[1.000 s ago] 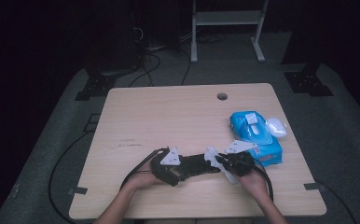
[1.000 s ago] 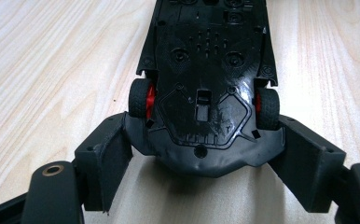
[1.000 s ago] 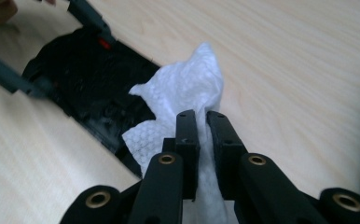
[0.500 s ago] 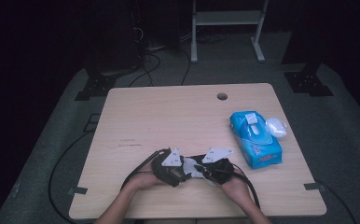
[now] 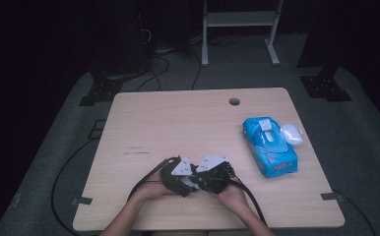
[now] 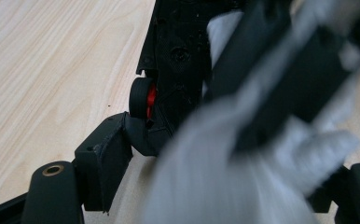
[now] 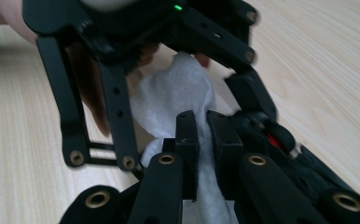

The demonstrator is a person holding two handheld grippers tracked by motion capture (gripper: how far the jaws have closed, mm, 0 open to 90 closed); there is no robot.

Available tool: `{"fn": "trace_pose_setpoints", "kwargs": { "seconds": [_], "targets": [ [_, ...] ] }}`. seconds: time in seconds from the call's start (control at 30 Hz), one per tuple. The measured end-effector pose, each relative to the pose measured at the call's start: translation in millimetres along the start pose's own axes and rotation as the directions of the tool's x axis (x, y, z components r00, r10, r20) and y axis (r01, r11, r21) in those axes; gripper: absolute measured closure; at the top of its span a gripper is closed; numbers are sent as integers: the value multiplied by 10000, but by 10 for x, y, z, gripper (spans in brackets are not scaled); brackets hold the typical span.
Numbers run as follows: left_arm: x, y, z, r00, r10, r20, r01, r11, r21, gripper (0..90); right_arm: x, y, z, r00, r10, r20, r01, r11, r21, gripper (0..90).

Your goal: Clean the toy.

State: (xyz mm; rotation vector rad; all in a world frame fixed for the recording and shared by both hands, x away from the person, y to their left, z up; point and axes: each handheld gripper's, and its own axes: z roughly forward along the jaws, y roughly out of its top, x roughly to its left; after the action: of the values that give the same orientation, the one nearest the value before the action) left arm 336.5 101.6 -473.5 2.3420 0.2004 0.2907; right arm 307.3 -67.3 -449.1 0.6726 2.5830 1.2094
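Soft white wipe [image 7: 178, 93] pinched in right tool [image 7: 201, 135]; left tool [image 5: 178, 177] spread around it.

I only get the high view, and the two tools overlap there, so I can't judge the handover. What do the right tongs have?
Observer: The right tongs are shut on a soft white tissue sheet, which is bunched and rises out of them.
Operator: And the left tongs, have they taken it?
Observer: No. The left tongs stand open, with the sheet and the tip of the right tongs between the jaws.
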Motion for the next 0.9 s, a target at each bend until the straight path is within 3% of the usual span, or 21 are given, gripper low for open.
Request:
{"fn": "trace_pose_setpoints", "kwargs": {
  "seconds": [0.1, 0.33, 0.53, 0.63, 0.73, 0.8, 0.9],
  "targets": [
    [10, -8, -12, 10000, -61, 12, 61, 10000, -16, 239, -51, 41, 30, 9998, 195, -73, -195, 9998, -49, 829],
    [10, -8, -11, 10000, -24, 0, 24, 10000, -5, 239, -194, 26, -48, 9952, 40, 974, -49, 9999, 93, 829],
    [20, -10, -11, 10000, -71, 43, 71, 10000, -55, 238, -481, -157, -311, 9798, 488, 1937, -532, 9984, 178, 829],
    [22, -12, -9, 10000, -88, 44, 88, 9999, -79, 238, -577, -239, -415, 9723, 775, 2206, -813, 9967, 82, 829],
    [19, -10, -6, 10000, -86, 38, 86, 9999, -86, 238, -537, -262, -425, 9727, 925, 2130, -938, 9956, -43, 829],
    [18, -10, -6, 10000, -65, 40, 65, 10000, -64, 238, -466, -253, -395, 9815, 932, 1671, -923, 9956, -135, 828],
    [16, -16, -12, 10000, -43, 46, 44, 10000, -69, 238, -375, -249, -367, 9876, 506, 1487, -507, 9987, -28, 828]
  ]
}}
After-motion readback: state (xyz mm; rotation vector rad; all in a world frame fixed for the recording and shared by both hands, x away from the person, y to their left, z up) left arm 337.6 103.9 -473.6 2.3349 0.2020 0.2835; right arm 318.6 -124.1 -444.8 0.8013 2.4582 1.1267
